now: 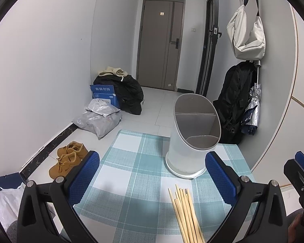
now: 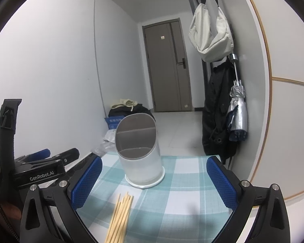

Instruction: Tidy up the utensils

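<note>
A white utensil holder point(image 1: 189, 141) with a slanted grey-rimmed mouth and inner dividers stands upright on the teal checked tablecloth point(image 1: 131, 162); it looks empty. It also shows in the right wrist view point(image 2: 139, 154). A bundle of several wooden chopsticks point(image 1: 187, 216) lies flat on the cloth in front of it, also seen in the right wrist view point(image 2: 119, 218). My left gripper point(image 1: 152, 174) is open and empty above the cloth, chopsticks between its fingers. My right gripper point(image 2: 154, 178) is open and empty, just right of the left one.
The table's far edge point(image 1: 143, 134) drops to a tiled floor with tan shoes point(image 1: 67, 160), grey parcels point(image 1: 99, 119) and a black bag point(image 1: 127, 93). A wall with hanging bags point(image 1: 245, 36) and an umbrella point(image 1: 253, 109) stands at the right.
</note>
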A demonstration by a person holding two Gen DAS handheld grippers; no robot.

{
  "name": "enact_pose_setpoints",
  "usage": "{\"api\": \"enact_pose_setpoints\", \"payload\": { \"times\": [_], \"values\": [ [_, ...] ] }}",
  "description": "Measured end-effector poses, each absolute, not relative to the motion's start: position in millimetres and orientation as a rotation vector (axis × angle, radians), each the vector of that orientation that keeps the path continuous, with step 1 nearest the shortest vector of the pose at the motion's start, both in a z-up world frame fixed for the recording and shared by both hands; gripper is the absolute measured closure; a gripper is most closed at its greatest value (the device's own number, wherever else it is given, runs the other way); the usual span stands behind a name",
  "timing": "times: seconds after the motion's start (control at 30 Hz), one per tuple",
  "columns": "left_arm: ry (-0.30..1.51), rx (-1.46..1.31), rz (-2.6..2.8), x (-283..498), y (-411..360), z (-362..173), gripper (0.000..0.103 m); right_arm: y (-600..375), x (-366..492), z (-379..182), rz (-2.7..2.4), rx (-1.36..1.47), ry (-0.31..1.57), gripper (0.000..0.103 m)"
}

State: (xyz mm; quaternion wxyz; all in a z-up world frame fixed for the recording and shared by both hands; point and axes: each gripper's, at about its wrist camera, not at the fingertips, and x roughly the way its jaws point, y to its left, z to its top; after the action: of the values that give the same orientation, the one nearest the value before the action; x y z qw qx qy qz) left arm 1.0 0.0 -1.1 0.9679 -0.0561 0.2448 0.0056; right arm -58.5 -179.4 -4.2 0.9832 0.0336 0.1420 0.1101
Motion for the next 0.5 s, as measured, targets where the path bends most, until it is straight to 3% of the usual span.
{"api": "enact_pose_setpoints", "payload": {
  "times": [0.5],
  "values": [
    [0.497, -0.123, 0.013, 0.6, 2.7, -2.5, 0.002, -181.0, -58.0, -4.0, 0.222, 0.068, 0.285, 0.000]
  ]
}}
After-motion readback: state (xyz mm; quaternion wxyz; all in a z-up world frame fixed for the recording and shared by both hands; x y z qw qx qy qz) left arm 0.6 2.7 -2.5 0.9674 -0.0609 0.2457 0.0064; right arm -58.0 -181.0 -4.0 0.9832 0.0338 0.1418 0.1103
